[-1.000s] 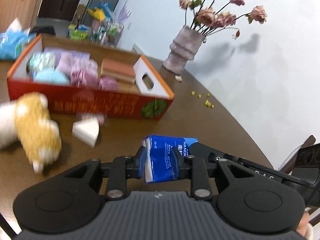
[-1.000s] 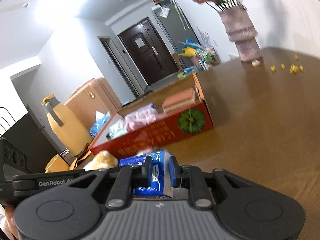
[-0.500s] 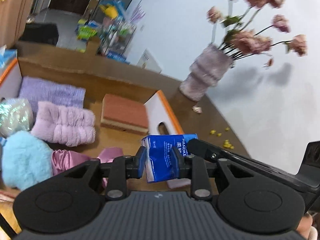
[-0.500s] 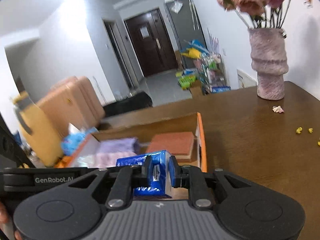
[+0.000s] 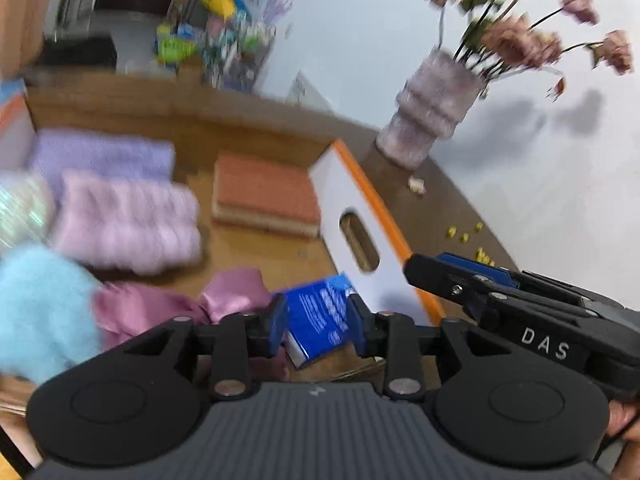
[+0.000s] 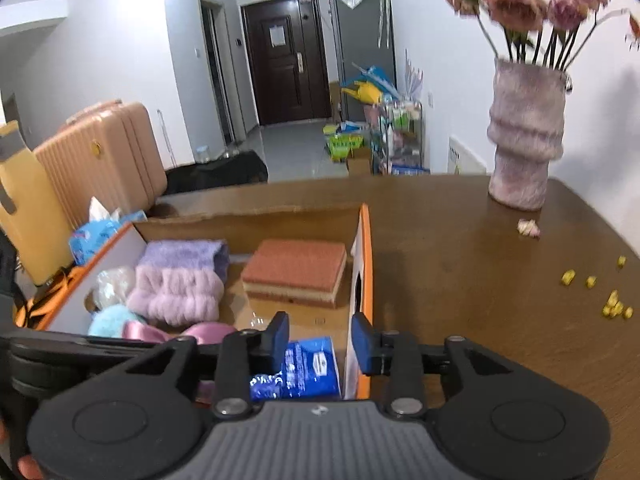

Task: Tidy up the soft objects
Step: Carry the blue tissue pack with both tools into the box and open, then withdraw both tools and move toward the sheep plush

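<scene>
Both grippers hang over the near right corner of the open cardboard box [image 6: 362, 216], tilted down into it.

Left gripper [image 5: 318, 322]: jaws opening, a blue tissue pack [image 5: 320, 320] between them. The pack sits tilted, its lower corner dropped toward 7 o'clock below the pads. The right pad looks to be touching the pack's edge; a gap shows at the left pad. Whether it is gripped or loose I cannot tell; the view is smeared.

Right gripper [image 6: 320, 338]: jaws opening and spread, pads clear of the blue tissue pack [image 6: 298, 368], which lies lower, toward 7 o'clock of the gap, on the box floor against the white end wall. In the left wrist view the right gripper enters from 3 o'clock, its fingers reaching to the orange rim of that wall.

Box contents, right wrist view:
- red-orange sponge block [image 6: 296, 270] at 12 o'clock of the pack, bare cardboard floor between them
- pink fluffy roll [image 6: 176, 294] and lilac towel [image 6: 184, 254] at 10 to 11 o'clock
- pink satin cloth [image 6: 180, 330] at 9 o'clock, close beside the left pad
- light blue fluffy ball [image 6: 110, 318] farther toward 9 o'clock

Edges: the white end wall with its orange rim [image 6: 366, 272] and oval handle hole runs just right of the pack. Past it, toward 3 o'clock, open brown table [image 6: 480, 300], with yellow bits [image 6: 612, 308] scattered at 2 o'clock and a pink vase [image 6: 524, 140] of dried roses at 1 o'clock near the far edge.
</scene>
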Tool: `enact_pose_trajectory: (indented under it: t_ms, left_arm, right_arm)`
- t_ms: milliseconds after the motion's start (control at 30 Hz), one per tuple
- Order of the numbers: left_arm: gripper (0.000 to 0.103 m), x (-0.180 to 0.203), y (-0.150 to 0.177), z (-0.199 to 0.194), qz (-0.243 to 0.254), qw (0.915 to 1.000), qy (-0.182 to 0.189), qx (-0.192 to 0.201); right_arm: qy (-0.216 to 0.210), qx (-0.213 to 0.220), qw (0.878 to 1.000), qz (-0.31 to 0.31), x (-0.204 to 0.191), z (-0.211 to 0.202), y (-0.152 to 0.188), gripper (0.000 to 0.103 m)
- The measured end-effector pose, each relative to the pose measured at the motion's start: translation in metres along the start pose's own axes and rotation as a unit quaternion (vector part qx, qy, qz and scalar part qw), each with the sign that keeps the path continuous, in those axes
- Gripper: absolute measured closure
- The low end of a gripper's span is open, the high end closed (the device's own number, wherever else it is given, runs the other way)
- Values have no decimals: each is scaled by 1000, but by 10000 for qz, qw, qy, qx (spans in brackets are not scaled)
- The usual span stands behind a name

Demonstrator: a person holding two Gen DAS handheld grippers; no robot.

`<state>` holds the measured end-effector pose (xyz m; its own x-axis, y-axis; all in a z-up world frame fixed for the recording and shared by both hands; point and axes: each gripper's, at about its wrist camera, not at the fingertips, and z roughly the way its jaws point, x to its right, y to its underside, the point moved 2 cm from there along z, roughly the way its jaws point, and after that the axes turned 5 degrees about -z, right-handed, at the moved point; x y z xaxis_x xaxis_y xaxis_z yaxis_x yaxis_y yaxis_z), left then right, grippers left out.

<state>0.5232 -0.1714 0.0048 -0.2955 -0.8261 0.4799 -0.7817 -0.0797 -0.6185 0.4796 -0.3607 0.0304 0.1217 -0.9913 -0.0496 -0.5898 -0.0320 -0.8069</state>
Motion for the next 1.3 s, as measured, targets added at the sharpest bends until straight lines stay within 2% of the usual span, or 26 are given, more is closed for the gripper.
enact_pose_trajectory:
  t_ms: [133,200,233,267,333,367,400,433,500,533,600,833,967,1133,1300]
  left_arm:
    - [52,2,-2,-64,587,9950,-476,658]
    - [50,-4,3,-98,900,9871,-882,985]
    - [46,-7,6,-112,1006,9827,-1073,1125]
    - [43,-11,9,-127,1091,9772,-1301,1276]
    - [32,-18,19,-160,1248,9627,-1732,1664]
    - [27,-21,24,-174,1293,9554,-1884,1870]
    - [17,-23,29,-189,1329,9477,-1990,2113]
    - [9,-25,35,-202,1378,9380,-2045,2435]
    - [6,-28,49,-223,1409,9194,-2134,2988]
    - [6,-29,54,-230,1441,9139,-2181,3105]
    - [6,-28,62,-241,1486,9084,-2240,3202]
    - [4,-25,77,-263,1375,9084,-2116,3333]
    - [1,-33,105,-273,1301,9104,-2236,3228]
    - [0,-49,176,-278,1240,9342,-1975,2702]
    - [0,-69,239,-296,908,9532,-1577,2415]
  right_arm:
    - [32,275,9995,-132,-4,-35,-10,63]
    - [43,425,9988,-249,-8,-55,-11,58]
    - [65,517,9981,-328,-12,-64,-11,57]
    - [91,670,9968,-436,-15,-77,-10,51]
    - [170,948,9936,-589,-22,-98,-7,35]
    - [216,1137,9911,-659,-26,-109,-4,21]
    - [249,1339,9881,-710,-30,-119,-1,9]
    - [280,1599,9838,-762,-34,-128,4,6]
    - [333,2052,9751,-774,-39,-143,15,4]
    - [353,2157,9730,-741,-40,-147,20,4]
    - [382,2186,9732,-595,-42,-151,25,4]
    - [475,2379,9694,-383,-51,-176,36,4]
    - [458,2419,9686,-347,-61,-191,56,4]
    - [184,2310,9723,-302,-82,-209,118,4]
    - [-72,1918,9810,-285,-109,-226,192,4]
